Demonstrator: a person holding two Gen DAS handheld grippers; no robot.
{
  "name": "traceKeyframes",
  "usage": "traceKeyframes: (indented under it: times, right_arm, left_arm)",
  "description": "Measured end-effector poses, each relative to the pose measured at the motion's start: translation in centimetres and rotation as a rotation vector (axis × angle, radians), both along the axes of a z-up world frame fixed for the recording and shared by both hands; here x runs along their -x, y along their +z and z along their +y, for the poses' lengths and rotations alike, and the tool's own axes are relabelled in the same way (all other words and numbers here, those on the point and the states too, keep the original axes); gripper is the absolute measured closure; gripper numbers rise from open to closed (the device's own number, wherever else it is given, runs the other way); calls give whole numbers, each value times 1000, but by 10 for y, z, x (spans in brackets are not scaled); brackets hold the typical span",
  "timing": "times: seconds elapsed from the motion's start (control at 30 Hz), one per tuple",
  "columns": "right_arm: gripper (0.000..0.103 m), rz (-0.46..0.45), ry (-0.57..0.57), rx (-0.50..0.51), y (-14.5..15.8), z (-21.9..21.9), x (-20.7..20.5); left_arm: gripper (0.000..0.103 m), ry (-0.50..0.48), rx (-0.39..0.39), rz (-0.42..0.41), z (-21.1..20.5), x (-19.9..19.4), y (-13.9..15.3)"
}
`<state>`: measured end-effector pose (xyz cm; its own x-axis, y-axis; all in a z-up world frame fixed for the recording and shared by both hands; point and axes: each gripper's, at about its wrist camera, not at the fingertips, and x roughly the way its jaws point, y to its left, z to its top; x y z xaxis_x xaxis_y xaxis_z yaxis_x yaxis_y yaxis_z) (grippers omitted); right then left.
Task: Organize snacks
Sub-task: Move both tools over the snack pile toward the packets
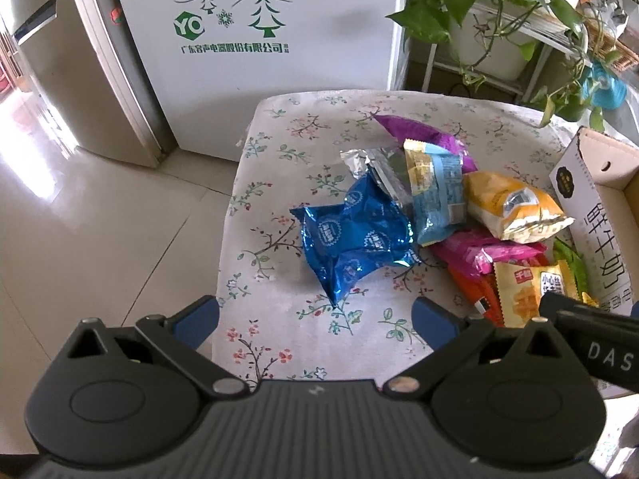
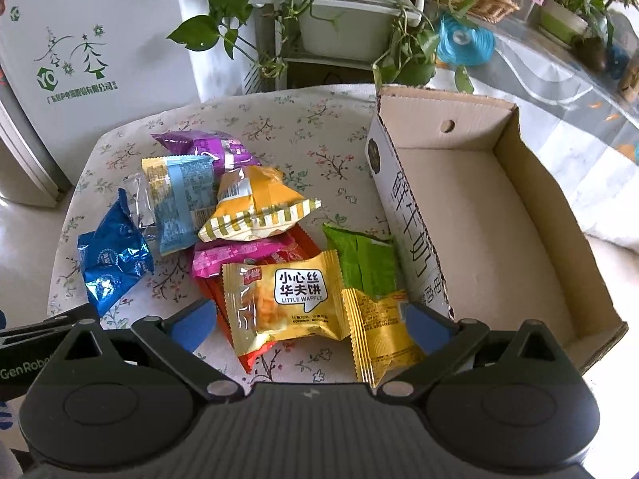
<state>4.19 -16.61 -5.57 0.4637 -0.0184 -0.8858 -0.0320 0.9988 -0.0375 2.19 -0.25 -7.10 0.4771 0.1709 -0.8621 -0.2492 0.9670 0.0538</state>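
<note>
My right hand-held gripper [image 2: 311, 325] hangs wide open over the Little Waffle packet [image 2: 285, 299] on the counter [image 2: 279, 119]; I'd pinch its middle, then lift into the cardboard box [image 2: 531, 215]. The left hand-held gripper [image 1: 315, 319] is open, empty.

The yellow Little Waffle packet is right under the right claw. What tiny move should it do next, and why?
Probably lower the right claw a little and close on the Little Waffle packet. The claw is open and holds nothing, the packet lies on top of the pile between its fingers, and the cardboard box beside it has no snacks inside.
</note>
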Motion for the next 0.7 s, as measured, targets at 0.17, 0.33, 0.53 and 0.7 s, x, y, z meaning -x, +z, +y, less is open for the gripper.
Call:
traceKeyframes:
  times: [0.17, 0.33, 0.53, 0.7]
  right_arm:
    - [0, -16, 11, 27, 1, 5, 1]
    - [0, -31, 20, 55, 1, 9, 2]
    - [0, -28, 18, 54, 0, 10, 2]
    - [0, -18, 18, 41, -1, 10, 1]
  left_arm:
    - [1, -9, -35, -12, -2, 1, -1]
    - [2, -10, -41, -10, -2, 1, -3]
    - [2, -11, -52, -16, -2, 3, -3]
    - [2, -10, -59, -19, -2, 3, -3]
